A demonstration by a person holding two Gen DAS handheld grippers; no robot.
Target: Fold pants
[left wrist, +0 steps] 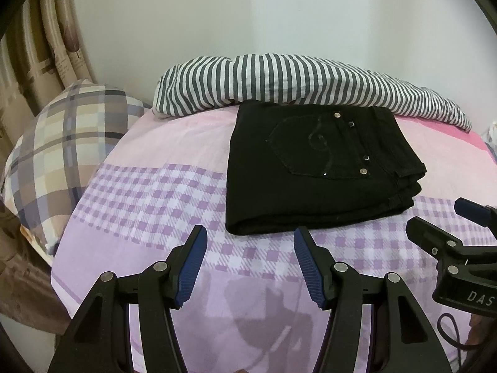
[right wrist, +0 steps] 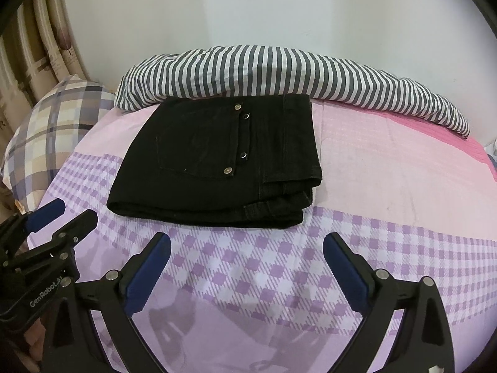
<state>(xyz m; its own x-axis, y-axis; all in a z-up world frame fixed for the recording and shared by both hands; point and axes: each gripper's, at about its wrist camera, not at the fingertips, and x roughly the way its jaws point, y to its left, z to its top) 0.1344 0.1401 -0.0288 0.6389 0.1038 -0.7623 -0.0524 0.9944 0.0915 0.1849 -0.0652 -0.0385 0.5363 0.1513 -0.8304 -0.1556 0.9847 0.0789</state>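
Black pants (left wrist: 316, 168) lie folded in a compact stack on the bed, back pocket with metal studs facing up. They also show in the right wrist view (right wrist: 217, 161). My left gripper (left wrist: 250, 236) is open and empty, held above the sheet just short of the pants' near edge. My right gripper (right wrist: 247, 242) is open and empty, also just short of the near edge. Each gripper shows in the other's view: the right one at the right edge (left wrist: 435, 220), the left one at the left edge (right wrist: 74, 214).
The bed has a pink and purple checked sheet (left wrist: 149, 211). A grey and white striped blanket (left wrist: 279, 84) is bunched along the wall behind the pants. A plaid pillow (left wrist: 62, 149) lies at the left, by curtains (left wrist: 40, 49).
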